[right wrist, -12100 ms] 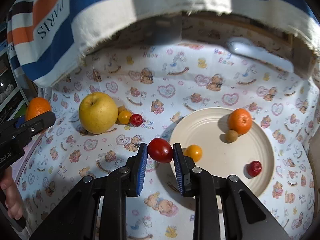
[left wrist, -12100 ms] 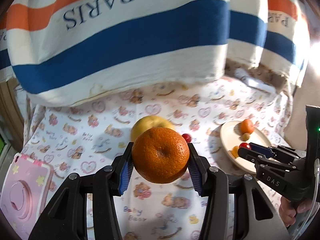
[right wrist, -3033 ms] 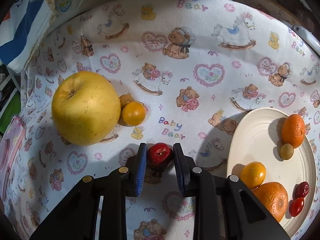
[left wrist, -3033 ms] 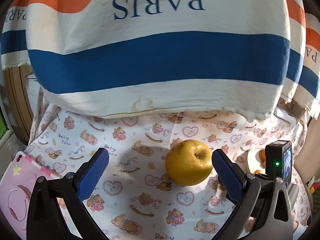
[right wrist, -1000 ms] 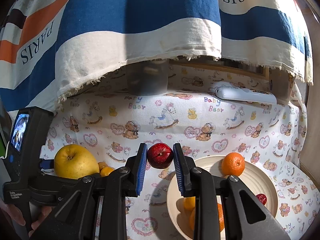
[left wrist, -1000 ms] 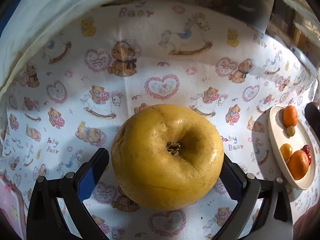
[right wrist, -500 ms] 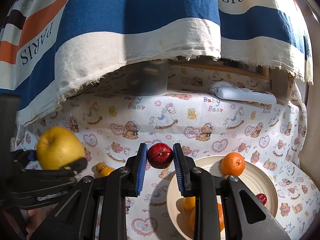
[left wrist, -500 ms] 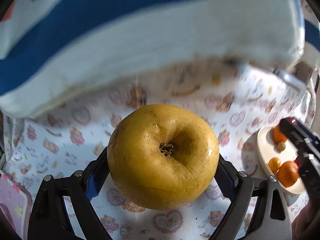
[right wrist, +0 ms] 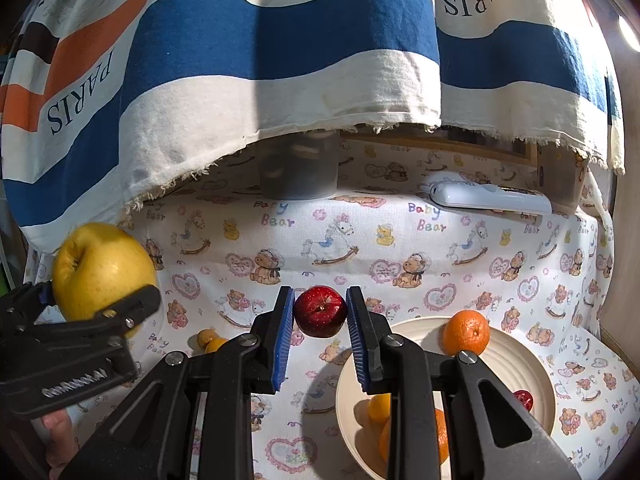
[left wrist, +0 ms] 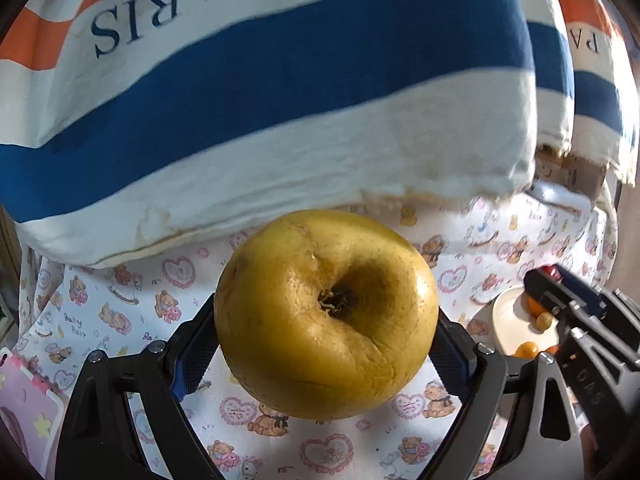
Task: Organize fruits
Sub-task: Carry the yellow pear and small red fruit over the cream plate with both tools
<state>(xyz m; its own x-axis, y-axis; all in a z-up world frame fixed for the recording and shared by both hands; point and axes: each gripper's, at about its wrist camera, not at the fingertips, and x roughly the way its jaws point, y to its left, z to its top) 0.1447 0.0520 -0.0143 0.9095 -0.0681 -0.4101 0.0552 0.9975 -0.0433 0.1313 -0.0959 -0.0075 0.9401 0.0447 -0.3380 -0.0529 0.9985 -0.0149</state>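
Yellow apple (left wrist: pixel 326 314) in left gripper (left wrist: pixel 326 344)

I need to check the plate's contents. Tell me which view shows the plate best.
The right wrist view: the plate lies close, showing oranges and small fruits, though the right gripper hides part of it. The left wrist view shows only a small slice at the right edge, behind that gripper.
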